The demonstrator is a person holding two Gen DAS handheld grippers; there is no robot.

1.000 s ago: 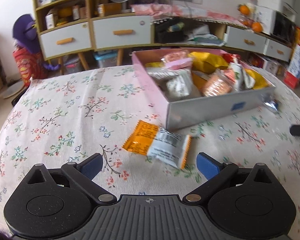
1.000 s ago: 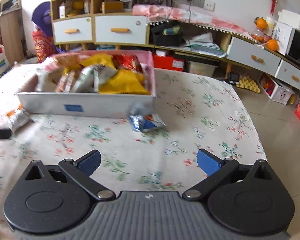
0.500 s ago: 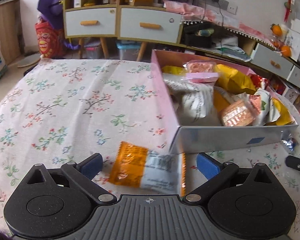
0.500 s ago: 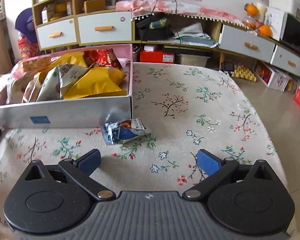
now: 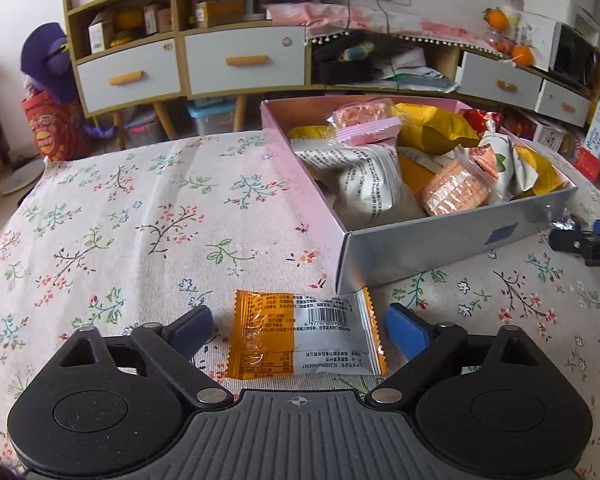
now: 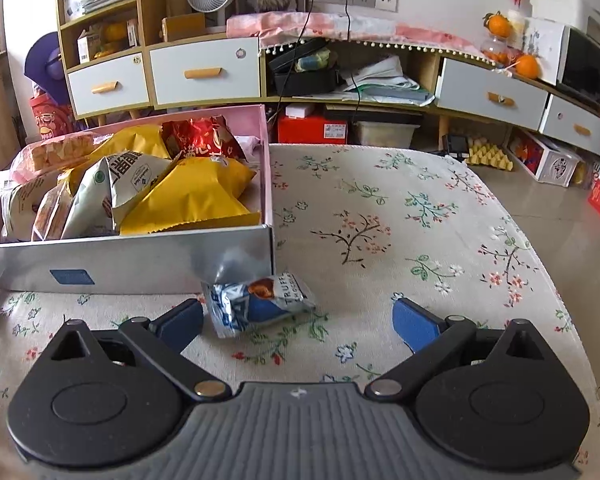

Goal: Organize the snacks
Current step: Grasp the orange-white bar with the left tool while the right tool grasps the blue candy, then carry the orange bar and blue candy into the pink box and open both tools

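Step in hand: pickup of loose snacks for pink-lined silver cardboard box [image 5: 452, 240].

Left gripper [image 5: 300, 326]: jaws closing around flat orange-and-silver foil snack packet [image 5: 302, 336] lying on floral-cloth surface [image 5: 140, 216] at box corner; pads not yet touching.

Right gripper [image 6: 298, 322]: jaws released, crumpled blue-and-silver truffle chocolate wrapper [image 6: 256, 304] between them, beside left pad.

Next, judged: firm clamp, lift over box wall.

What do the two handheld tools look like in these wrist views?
Both look identical. The left tool and right tool each have a black ribbed centre plate with a small crosshair mark, two rounded black housings with circular discs, black linkage arms on silver pivot pins, and blue rectangular finger pads. No cables or sleeves show.
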